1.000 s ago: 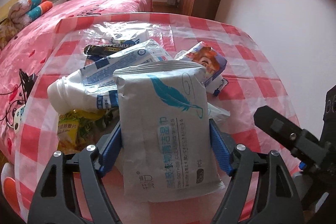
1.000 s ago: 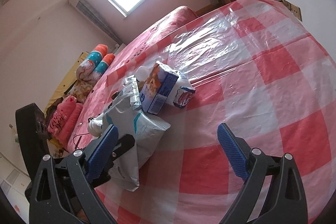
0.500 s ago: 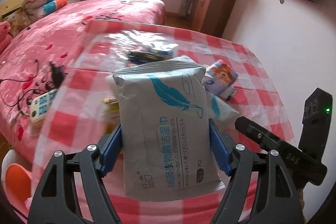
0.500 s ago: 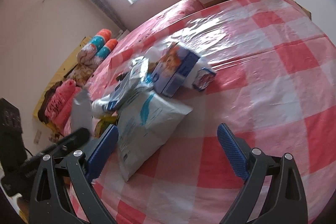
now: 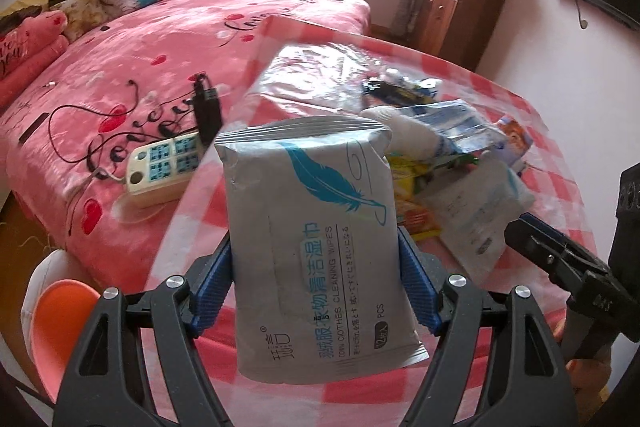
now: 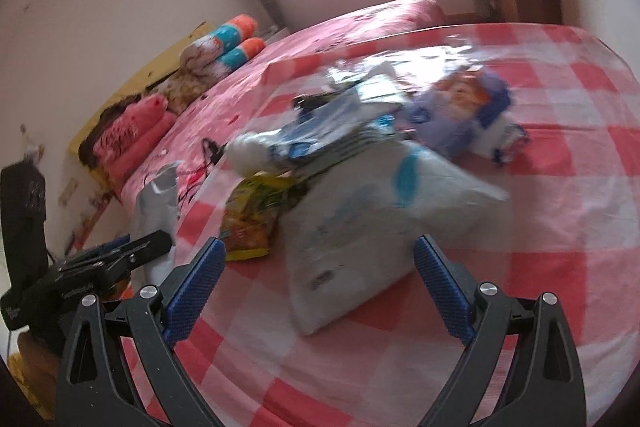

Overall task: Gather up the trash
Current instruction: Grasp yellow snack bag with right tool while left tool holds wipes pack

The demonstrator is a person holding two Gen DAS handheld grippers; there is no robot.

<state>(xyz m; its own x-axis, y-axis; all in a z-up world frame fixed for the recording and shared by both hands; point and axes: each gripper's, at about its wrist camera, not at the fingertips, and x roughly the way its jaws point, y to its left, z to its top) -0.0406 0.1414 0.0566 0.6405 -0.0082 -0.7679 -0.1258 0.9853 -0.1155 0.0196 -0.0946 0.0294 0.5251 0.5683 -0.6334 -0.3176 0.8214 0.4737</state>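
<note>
Item: wipes packet (image 5: 320,251), pinched by its edges in left gripper (image 5: 316,287); right gripper (image 6: 316,283) open, empty; risk: slippery packet sliding free mid-carry.

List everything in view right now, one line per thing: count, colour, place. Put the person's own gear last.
wipes pack: one, grey with blue feather, clamped in the left gripper.
second wipes pack: one, grey-white, lying on the table in front of the right gripper.
yellow snack bag: one, yellow, on the table left of that pack.
white plastic bottle: one, white with blue label, in the pile.
blue carton: one, blue-white, far side of the pile.
table: one, red-white check cloth.
bed: one, pink, beyond the table.
power strip: one, cream, on the bed.
cabinet: one, brown, by the wall.
left gripper: blue fingers shut on the pack.
right gripper: blue fingers open, empty.
</note>
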